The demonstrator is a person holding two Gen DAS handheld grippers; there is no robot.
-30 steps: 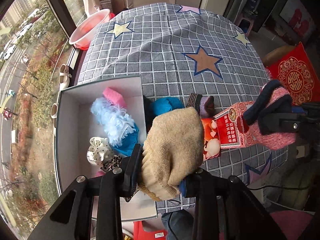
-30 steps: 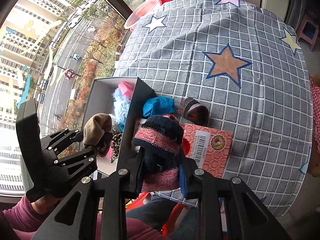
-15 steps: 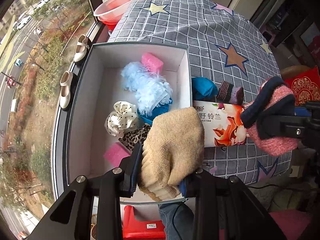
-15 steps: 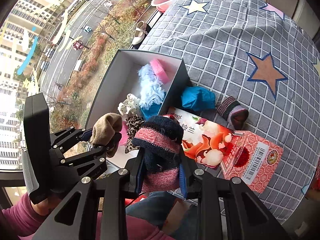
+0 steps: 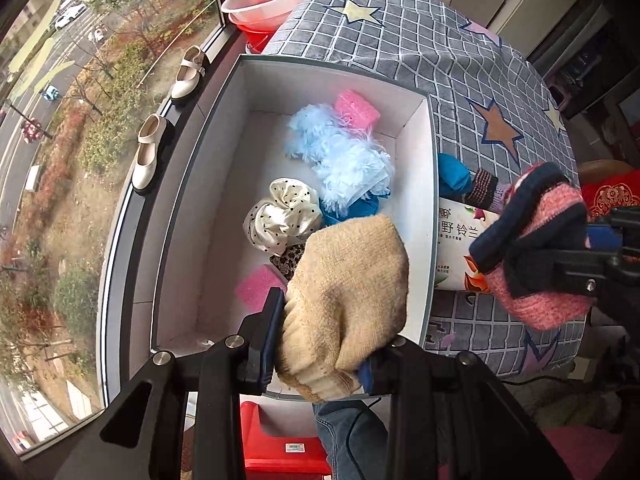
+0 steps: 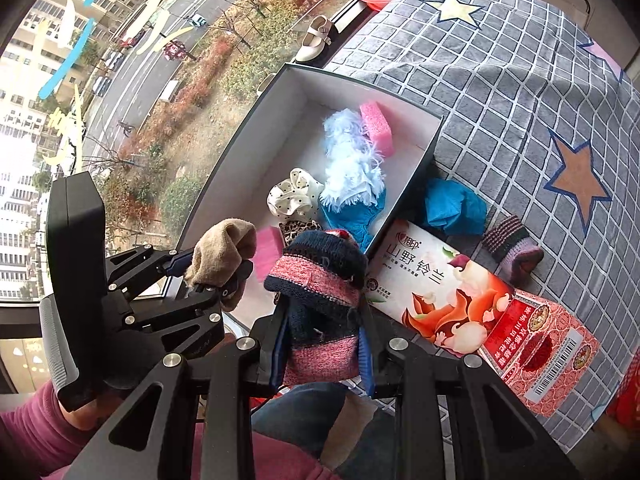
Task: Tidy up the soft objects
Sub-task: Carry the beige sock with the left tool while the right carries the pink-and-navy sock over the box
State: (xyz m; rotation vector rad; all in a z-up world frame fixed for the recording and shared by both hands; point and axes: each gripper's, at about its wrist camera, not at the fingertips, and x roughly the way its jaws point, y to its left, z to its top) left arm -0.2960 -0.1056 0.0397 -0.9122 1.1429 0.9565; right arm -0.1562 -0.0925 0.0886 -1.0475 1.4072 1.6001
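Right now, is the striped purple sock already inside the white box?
No. In the right wrist view the striped purple sock lies on the checked cloth, outside the white box, next to the blue bundle.

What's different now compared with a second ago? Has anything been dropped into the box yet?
Nothing dropped yet. Both tools have swung across from the checked cloth toward the white box: the left tool now hangs over it with the beige sock, the right tool nears its edge with the pink-and-navy sock. Both grips are unchanged, as are the box's contents.
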